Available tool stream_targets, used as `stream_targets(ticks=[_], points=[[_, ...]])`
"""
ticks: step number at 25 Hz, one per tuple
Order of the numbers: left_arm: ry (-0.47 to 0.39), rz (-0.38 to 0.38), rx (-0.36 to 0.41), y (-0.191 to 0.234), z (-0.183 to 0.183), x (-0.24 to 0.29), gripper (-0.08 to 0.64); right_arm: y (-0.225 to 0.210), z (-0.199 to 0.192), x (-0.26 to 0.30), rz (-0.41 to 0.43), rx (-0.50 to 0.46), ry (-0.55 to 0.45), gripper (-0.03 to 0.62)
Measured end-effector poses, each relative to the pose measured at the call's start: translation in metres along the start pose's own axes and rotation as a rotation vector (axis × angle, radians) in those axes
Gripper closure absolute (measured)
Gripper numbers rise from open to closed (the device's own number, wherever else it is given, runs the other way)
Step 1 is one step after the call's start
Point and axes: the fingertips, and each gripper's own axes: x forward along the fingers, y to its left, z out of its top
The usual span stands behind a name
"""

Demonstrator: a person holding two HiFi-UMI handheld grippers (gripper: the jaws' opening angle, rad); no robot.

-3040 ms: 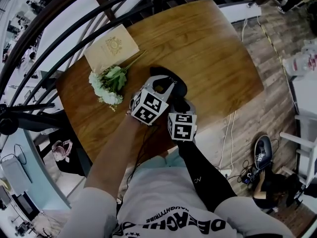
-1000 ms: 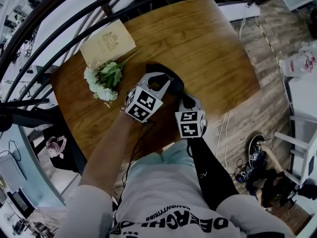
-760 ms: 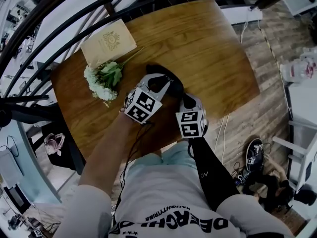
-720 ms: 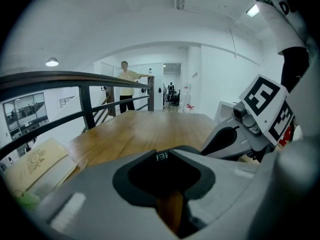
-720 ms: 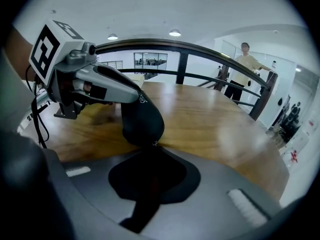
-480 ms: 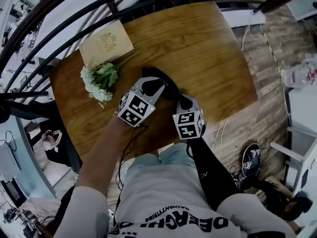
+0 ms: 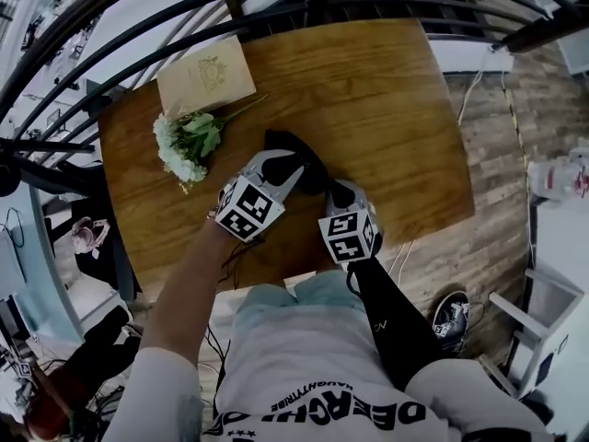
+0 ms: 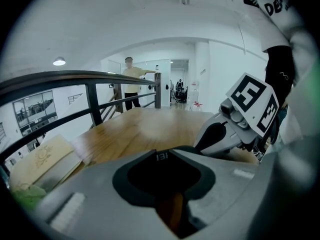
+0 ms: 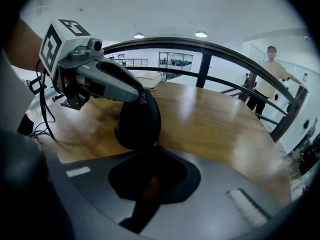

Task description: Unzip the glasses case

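While the black glasses case [image 7: 287, 142] lay flat near the middle of the wooden table [image 7: 396, 109], the left gripper [image 7: 294, 166] rested on its top, jaws together with nothing visible between them. The right gripper [image 7: 337, 191] met the case's near end, jaws shut tight; whether they pinched anything was too small to tell. Flowers [image 7: 187, 144] lay just left of the case.
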Motion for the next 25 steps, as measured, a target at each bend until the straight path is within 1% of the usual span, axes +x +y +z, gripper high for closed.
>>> stream_targets(ticks=[3, 7, 11, 15, 18, 20, 22, 25], points=[[0.008, 0.011, -0.006, -0.001, -0.001, 0.0, 0.482, 0.0, 0.0, 0.001, 0.031, -0.03, 0.001, 0.56], [0.015, 0.02, -0.003, 0.0, 0.0, 0.001, 0.483, -0.005, 0.003, 0.003, 0.037, -0.106, 0.003, 0.56], [0.022, 0.032, -0.003, 0.001, -0.001, 0.003, 0.482, -0.01, 0.006, 0.007, 0.06, -0.162, 0.005, 0.56], [0.031, 0.029, 0.006, 0.001, 0.001, 0.004, 0.482, -0.014, 0.01, 0.01, 0.078, -0.271, 0.008, 0.558], [0.041, 0.026, 0.005, 0.001, 0.001, 0.004, 0.482, -0.015, 0.013, 0.013, 0.113, -0.348, 0.007, 0.558], [0.046, 0.031, 0.004, 0.001, 0.001, 0.005, 0.483, -0.017, 0.016, 0.015, 0.136, -0.382, 0.004, 0.557], [0.045, 0.04, -0.002, 0.001, 0.001, 0.005, 0.483, -0.017, 0.017, 0.017, 0.161, -0.404, -0.001, 0.558], [0.035, 0.051, -0.037, 0.001, 0.003, 0.006, 0.483, -0.017, 0.016, 0.014, 0.205, -0.42, -0.008, 0.561]])
